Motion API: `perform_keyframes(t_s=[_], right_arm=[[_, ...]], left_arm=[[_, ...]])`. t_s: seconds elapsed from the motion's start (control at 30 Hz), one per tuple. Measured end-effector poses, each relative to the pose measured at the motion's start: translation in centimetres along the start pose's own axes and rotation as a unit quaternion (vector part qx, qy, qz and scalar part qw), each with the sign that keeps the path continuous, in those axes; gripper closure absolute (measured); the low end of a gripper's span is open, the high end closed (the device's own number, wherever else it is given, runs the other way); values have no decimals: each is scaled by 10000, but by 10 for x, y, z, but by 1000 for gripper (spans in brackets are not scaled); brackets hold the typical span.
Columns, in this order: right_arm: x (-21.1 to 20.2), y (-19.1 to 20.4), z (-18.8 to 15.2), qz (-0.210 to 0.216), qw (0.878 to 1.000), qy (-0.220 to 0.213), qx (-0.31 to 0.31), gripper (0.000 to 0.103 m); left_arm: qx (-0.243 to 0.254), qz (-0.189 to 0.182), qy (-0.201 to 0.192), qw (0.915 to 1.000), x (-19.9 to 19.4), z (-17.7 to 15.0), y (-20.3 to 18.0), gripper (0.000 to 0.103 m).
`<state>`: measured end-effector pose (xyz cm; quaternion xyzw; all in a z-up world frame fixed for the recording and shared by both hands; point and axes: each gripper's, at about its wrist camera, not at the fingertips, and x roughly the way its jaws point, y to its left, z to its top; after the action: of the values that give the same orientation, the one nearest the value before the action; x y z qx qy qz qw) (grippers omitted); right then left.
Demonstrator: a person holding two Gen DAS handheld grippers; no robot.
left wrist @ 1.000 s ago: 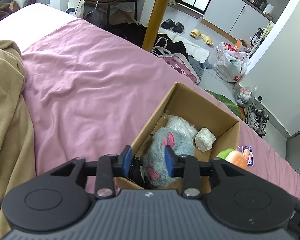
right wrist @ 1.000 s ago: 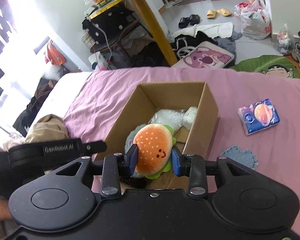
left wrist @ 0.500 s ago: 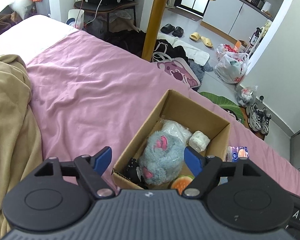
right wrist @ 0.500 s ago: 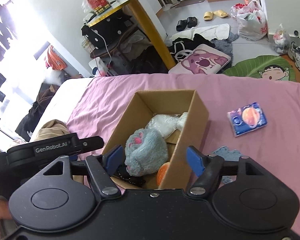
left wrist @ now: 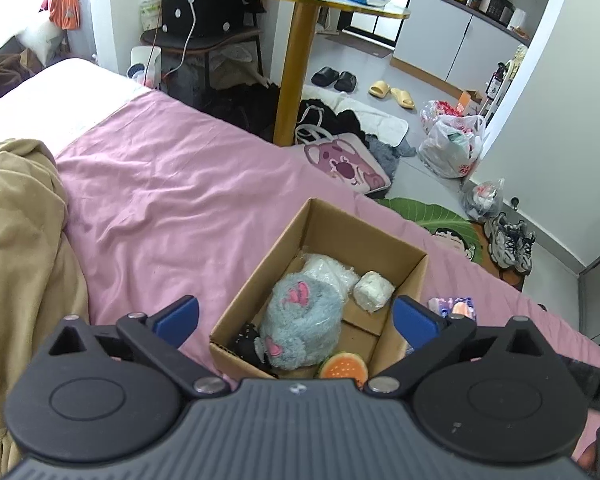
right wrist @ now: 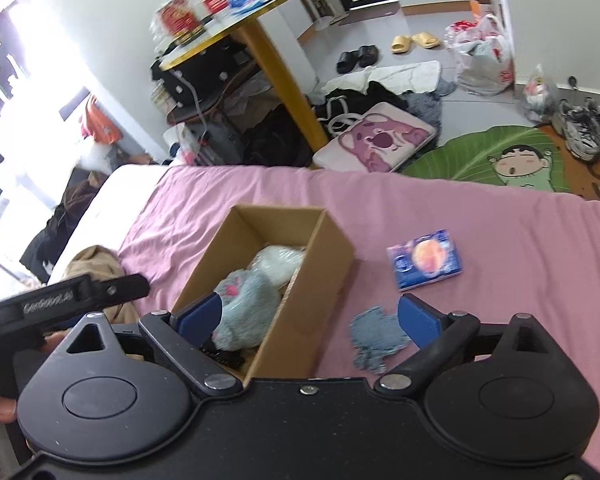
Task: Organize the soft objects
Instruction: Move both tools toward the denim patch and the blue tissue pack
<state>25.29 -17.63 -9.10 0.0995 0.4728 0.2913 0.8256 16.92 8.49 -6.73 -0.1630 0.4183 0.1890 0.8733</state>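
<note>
Box [left wrist: 364, 240] sits on your pink sheet [left wrist: 180, 200], open top up, its long axis running away from you toward the floor beyond the bed. Your left view looks down into it: a grey plush [left wrist: 300, 320] fills the near half, a burger toy [left wrist: 344, 366] lies in the near right corner, a white wad [left wrist: 374, 290] and a clear bag [left wrist: 330, 270] lie at the far end. Your right view hides the burger behind the box wall [right wrist: 312, 300] but shows what the left barely catches: a tissue pack [right wrist: 424, 260] lying flat, and a denim scrap [right wrist: 374, 336] just beside the box.

Your left gripper [left wrist: 296, 320] hangs above the near end, fingers spread wide, holding nothing. Your right gripper [right wrist: 308, 316] is equally wide and empty, straddling the box's right wall, one finger [right wrist: 200, 314] over the plush, the other [right wrist: 418, 320] over the scrap. Both point down at a slant.
</note>
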Motion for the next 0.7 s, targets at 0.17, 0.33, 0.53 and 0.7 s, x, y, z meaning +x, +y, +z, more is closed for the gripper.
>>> perform_keyframes(t_s=[0.17, 0.33, 0.53, 0.7], right_arm=[[-13, -17, 7, -120, 9998, -113, -53, 2], [-18, -37, 10, -146, 9998, -136, 48, 0], [-20, -59, 14, -95, 9998, -84, 133, 0], [-19, -78, 16, 23, 9994, -131, 309, 0]], left_arm=[[-8, -190, -85, 9998, -10, -5, -14, 1], [105, -311, -65, 9994, -15, -11, -32, 1], [246, -355, -50, 9991, -17, -25, -57, 1], [93, -145, -87, 9998, -17, -33, -71, 1]])
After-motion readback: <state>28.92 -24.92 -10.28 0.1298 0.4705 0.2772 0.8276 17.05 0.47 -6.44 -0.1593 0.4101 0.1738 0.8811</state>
